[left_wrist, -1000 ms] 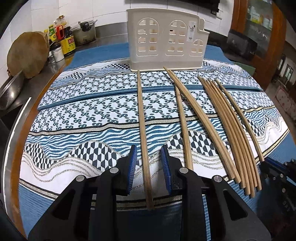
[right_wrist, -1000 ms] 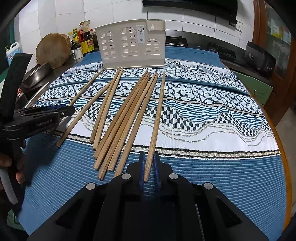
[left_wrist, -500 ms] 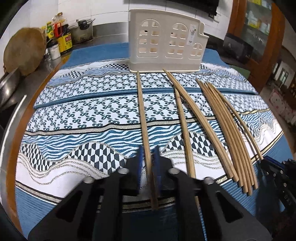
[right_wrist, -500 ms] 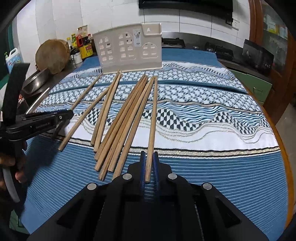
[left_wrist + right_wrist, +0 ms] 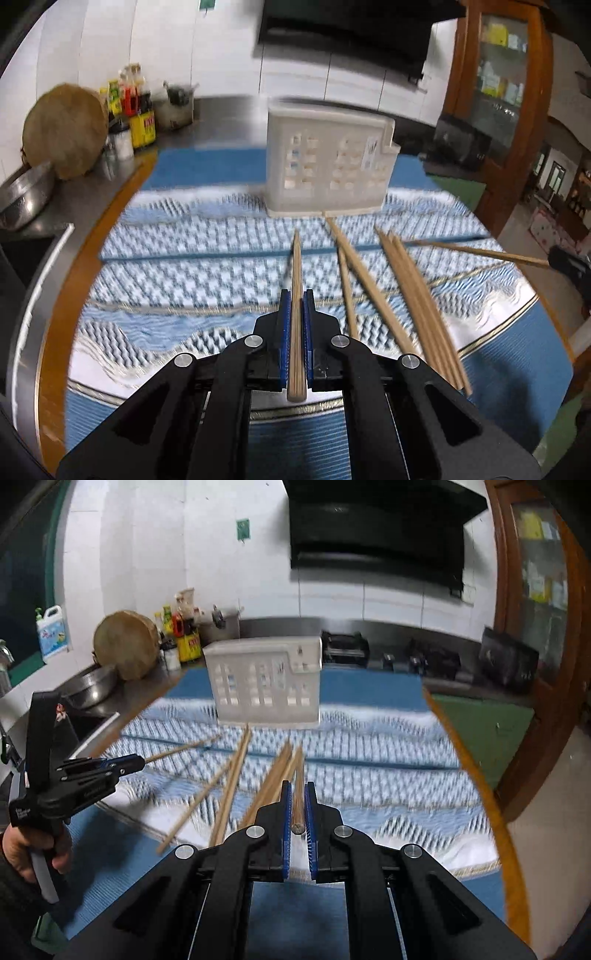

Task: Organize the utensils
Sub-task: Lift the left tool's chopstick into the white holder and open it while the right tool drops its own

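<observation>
White tiles cover the kitchen wall behind the bench [image 5: 92, 258], which wears a blue and white patterned cloth [image 5: 192, 258].

Left wrist view: the left gripper [image 5: 296, 295] has just squeezed its blue fingers [image 5: 283, 332] tight on one wooden chopstick [image 5: 296, 280]. That chopstick points to 12 o'clock, at the white plastic utensil holder [image 5: 328, 162] standing at the far end of the cloth. More loose chopsticks [image 5: 413, 295] lie on the cloth at 2 o'clock. At 3 o'clock, another chopstick [image 5: 480, 252] sticks out over the cloth from the dark tip of the right gripper [image 5: 550, 258]. A round wooden board [image 5: 64, 131] and some bottles [image 5: 129, 99] sit at 10 o'clock.

Right wrist view: the right gripper [image 5: 297, 786] has its fingers [image 5: 309, 812] clenched on a chopstick [image 5: 297, 794], whose round end shows between them. It points to 12 o'clock, toward the utensil holder [image 5: 266, 679]. Loose chopsticks [image 5: 229, 786] lie on the cloth [image 5: 369, 768] at 11 o'clock. At 9 o'clock a hand [image 5: 22, 853] holds the left gripper [image 5: 142, 762], which grips its own chopstick [image 5: 177, 747] up off the cloth.
</observation>
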